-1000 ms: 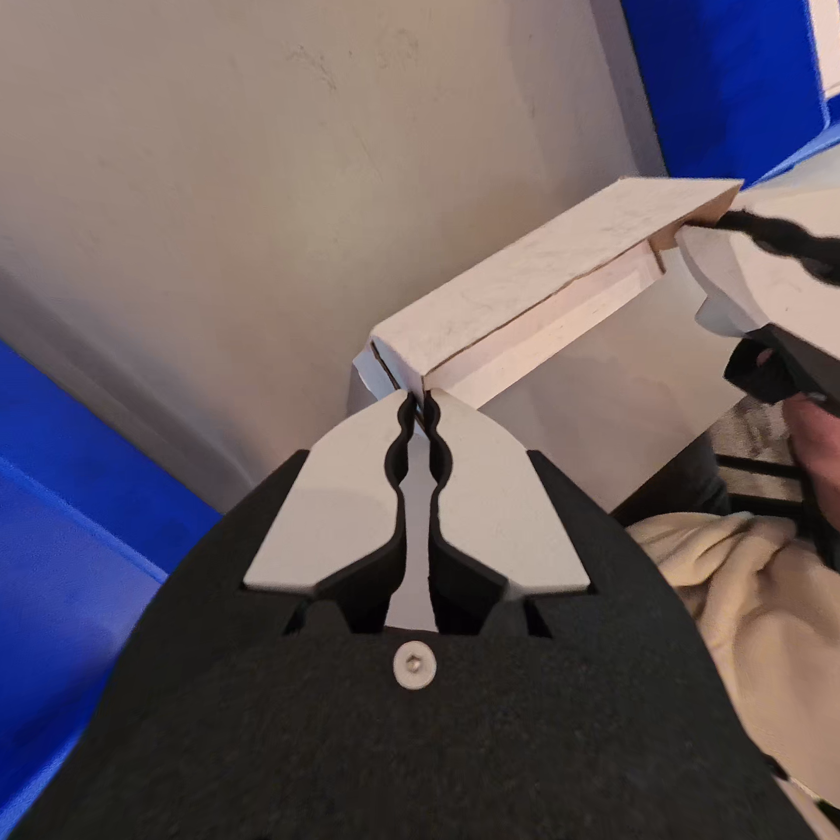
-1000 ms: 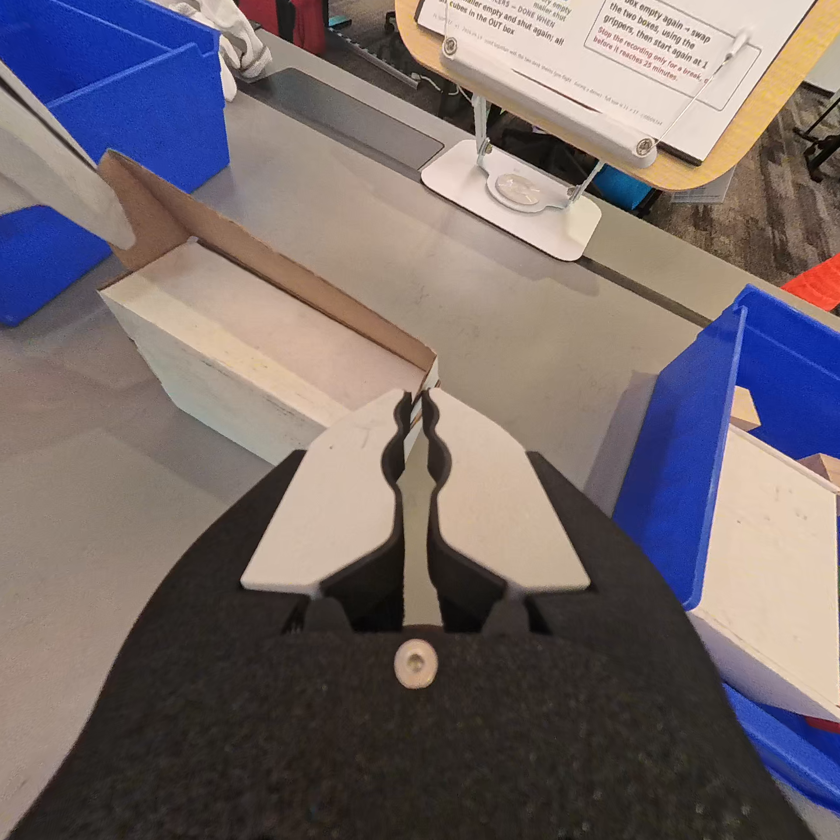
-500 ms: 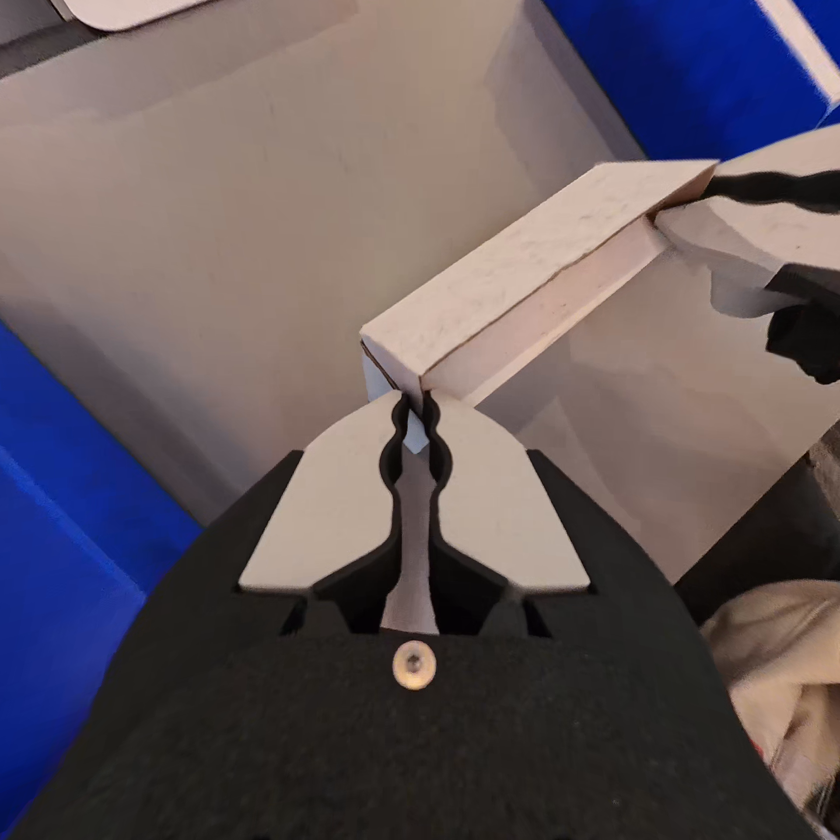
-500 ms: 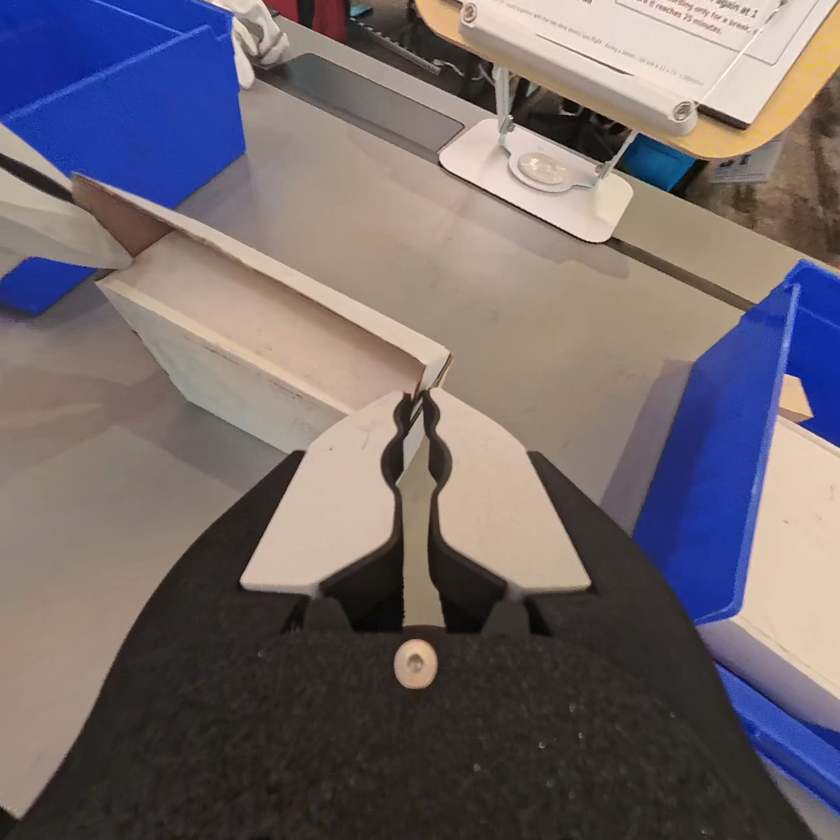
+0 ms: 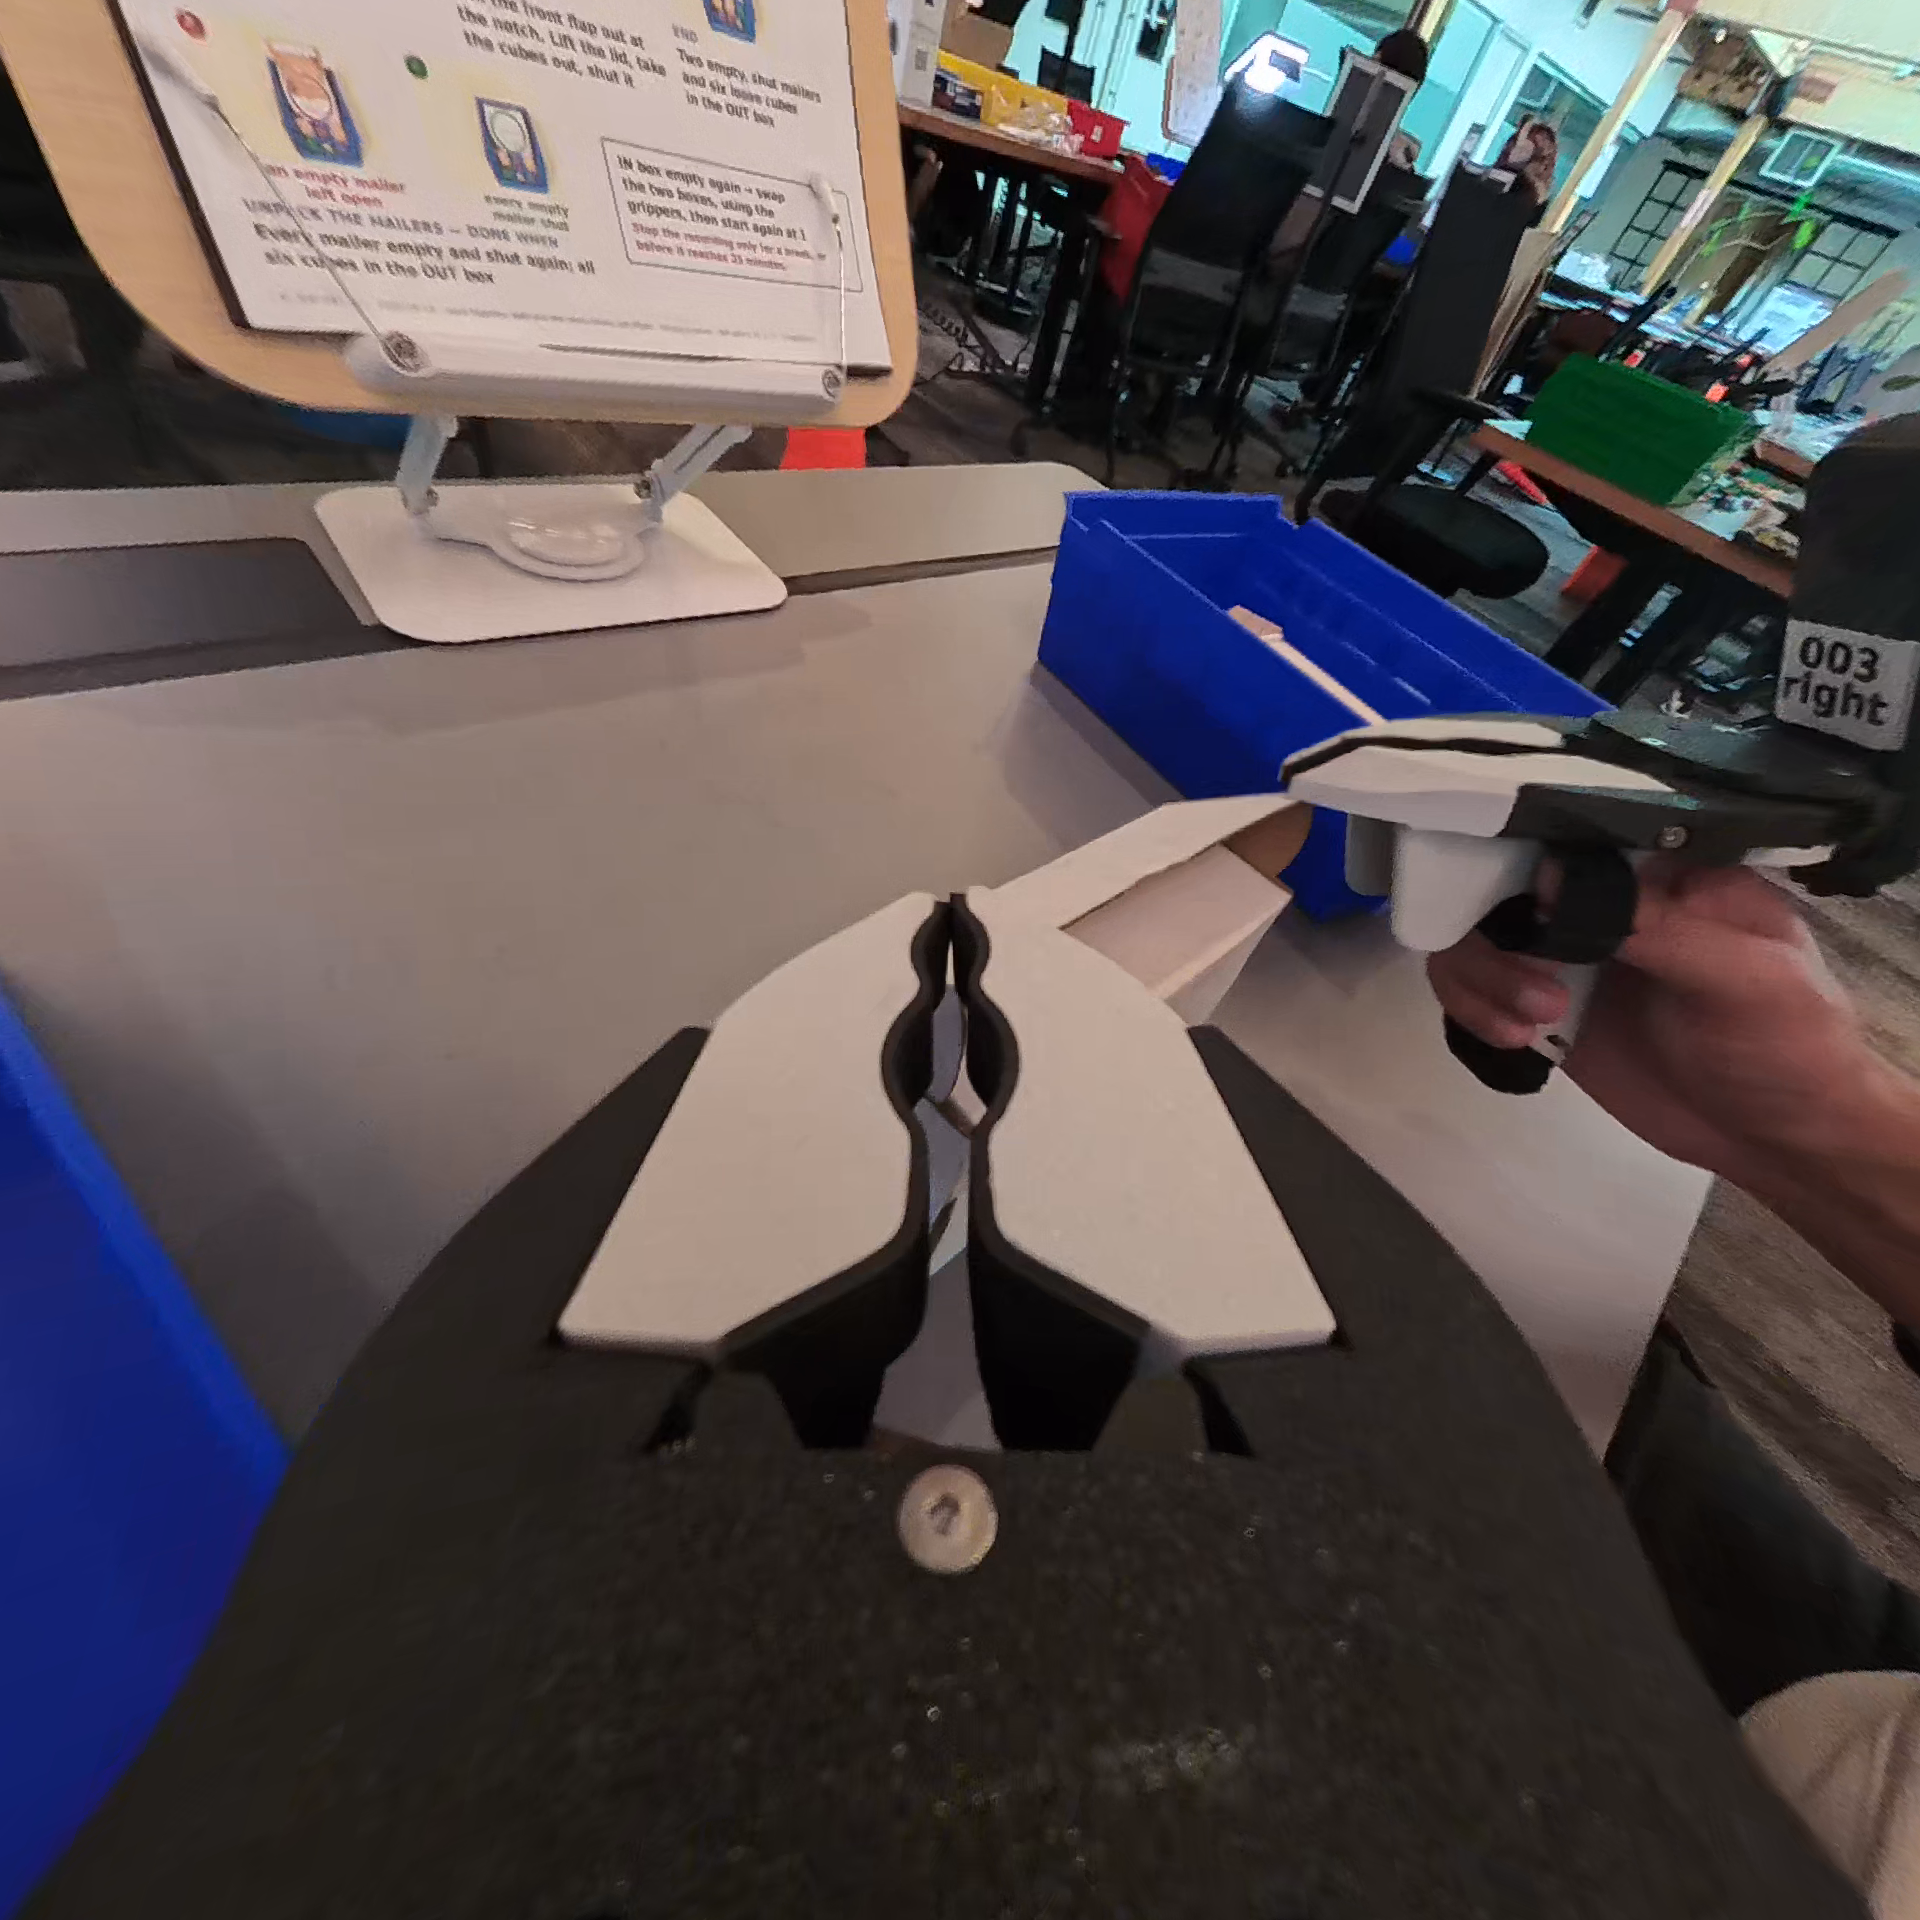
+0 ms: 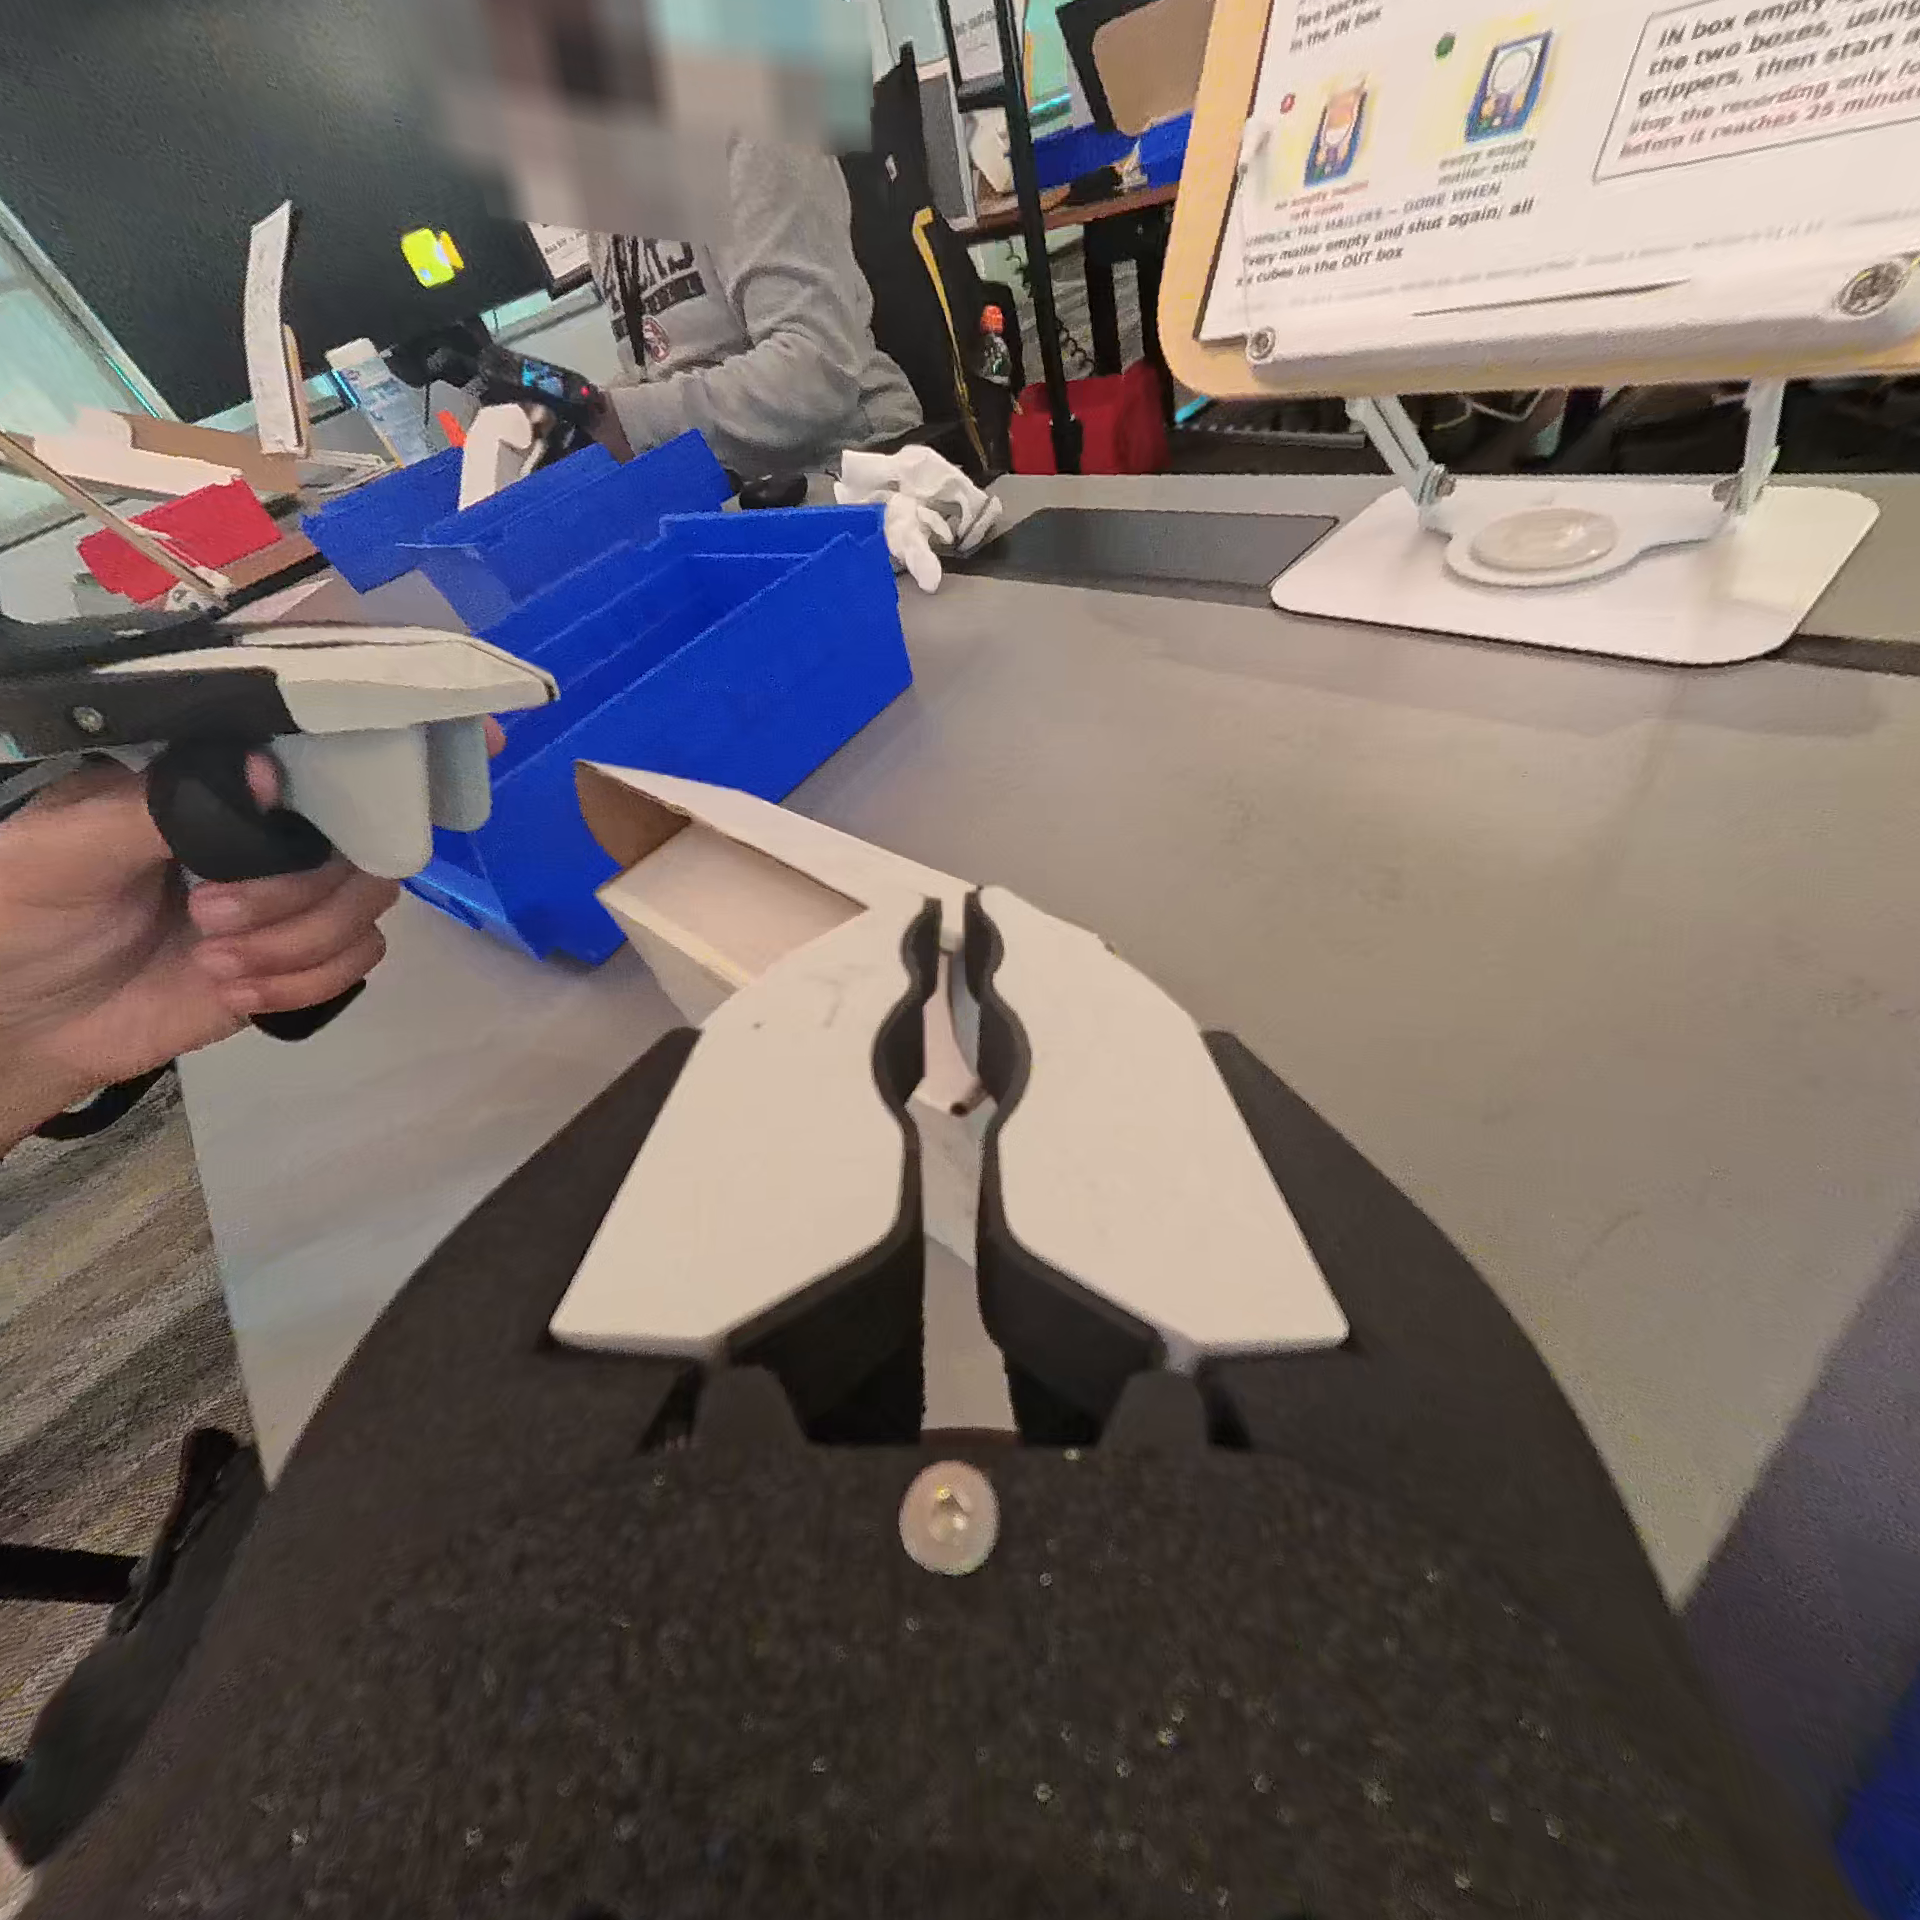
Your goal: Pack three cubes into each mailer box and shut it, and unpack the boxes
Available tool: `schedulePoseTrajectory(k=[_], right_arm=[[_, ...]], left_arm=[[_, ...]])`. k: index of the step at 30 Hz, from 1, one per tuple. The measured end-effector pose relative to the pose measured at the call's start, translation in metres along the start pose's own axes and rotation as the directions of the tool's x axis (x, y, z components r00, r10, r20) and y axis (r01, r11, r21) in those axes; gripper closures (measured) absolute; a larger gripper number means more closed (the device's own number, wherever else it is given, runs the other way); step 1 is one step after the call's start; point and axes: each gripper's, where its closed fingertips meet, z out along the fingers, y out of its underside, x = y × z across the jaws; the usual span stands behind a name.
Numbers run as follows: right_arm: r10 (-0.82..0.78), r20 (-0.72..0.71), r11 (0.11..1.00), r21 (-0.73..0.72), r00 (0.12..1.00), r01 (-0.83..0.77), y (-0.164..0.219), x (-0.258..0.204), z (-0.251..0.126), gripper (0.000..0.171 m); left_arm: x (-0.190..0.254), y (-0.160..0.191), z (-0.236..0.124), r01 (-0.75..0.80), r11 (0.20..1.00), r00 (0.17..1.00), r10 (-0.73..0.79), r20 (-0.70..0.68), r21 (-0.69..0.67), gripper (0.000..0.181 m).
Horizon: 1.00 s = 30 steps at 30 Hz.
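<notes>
The box (image 6: 727,914) is now lifted up off the grey table (image 5: 520,831), near the blue bin (image 5: 1226,644). Both grippers, left (image 5: 951,920) and right (image 6: 951,914), pinch its lid corners tight. It may go in a bin next.

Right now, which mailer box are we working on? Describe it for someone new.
On the grey table, between the two blue bins, find both grippers. The white mailer box hangs between them, pinched at each end, its lid ajar showing brown cardboard inside; the other pale box lies inside the blue bin.

Left tool (image 5: 951,914) and right tool (image 6: 951,914) both clamped, fingertips level
</notes>
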Motion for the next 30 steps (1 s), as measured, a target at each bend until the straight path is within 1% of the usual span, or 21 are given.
schedulePoseTrajectory(k=[1, 3, 5, 9, 11, 14, 16, 20, 25, 30], right_arm=[[-0.007, 0.022, 1.000, 0.025, 1.000, 0.007, -0.001, -0.002, 0.001, 0.171], [-0.009, 0.025, 0.999, 0.032, 1.000, 0.008, 0.001, -0.003, 0.000, 0.171], [-0.015, 0.032, 1.000, 0.024, 0.999, 0.014, 0.004, -0.003, -0.001, 0.171], [-0.003, 0.043, 1.000, 0.004, 0.999, 0.003, 0.016, -0.003, 0.001, 0.171], [-0.006, 0.050, 1.000, 0.002, 0.999, 0.006, 0.015, -0.003, 0.000, 0.171], [-0.074, 0.026, 0.997, 0.030, 0.997, 0.073, 0.007, 0.000, -0.006, 0.171], [-0.065, 0.041, 0.997, 0.035, 0.997, 0.064, 0.005, 0.001, -0.010, 0.171], [-0.099, 0.049, 0.995, -0.006, 0.994, 0.099, 0.014, 0.002, -0.009, 0.171], [-0.093, 0.066, 0.996, -0.007, 0.994, 0.094, 0.016, 0.003, -0.010, 0.171], [-0.079, 0.073, 0.996, -0.042, 0.994, 0.082, 0.026, 0.005, -0.009, 0.171]], left_arm=[[0.000, 0.006, 0.002, -0.005, 1.000, 1.000, 0.004, -0.014, -0.015, 0.181], [0.001, 0.020, 0.004, -0.070, 0.997, 0.998, 0.070, -0.008, -0.044, 0.181], [0.004, 0.024, 0.002, -0.108, 0.994, 0.994, 0.108, 0.005, -0.014, 0.181], [0.005, 0.030, 0.001, -0.088, 0.996, 0.996, 0.088, -0.015, -0.022, 0.181], [0.005, 0.029, 0.001, -0.099, 0.995, 0.995, 0.099, -0.015, -0.028, 0.181], [0.005, 0.020, 0.001, -0.106, 0.994, 0.994, 0.106, -0.027, 0.001, 0.181], [0.005, 0.019, 0.003, -0.110, 0.994, 0.993, 0.110, -0.046, 0.003, 0.181], [0.009, 0.028, 0.007, -0.117, 0.993, 0.989, 0.116, -0.095, -0.010, 0.181], [0.012, 0.033, 0.007, -0.139, 0.990, 0.985, 0.138, -0.108, -0.007, 0.181], [0.013, 0.045, 0.008, -0.181, 0.983, 0.978, 0.177, -0.113, -0.029, 0.181]])
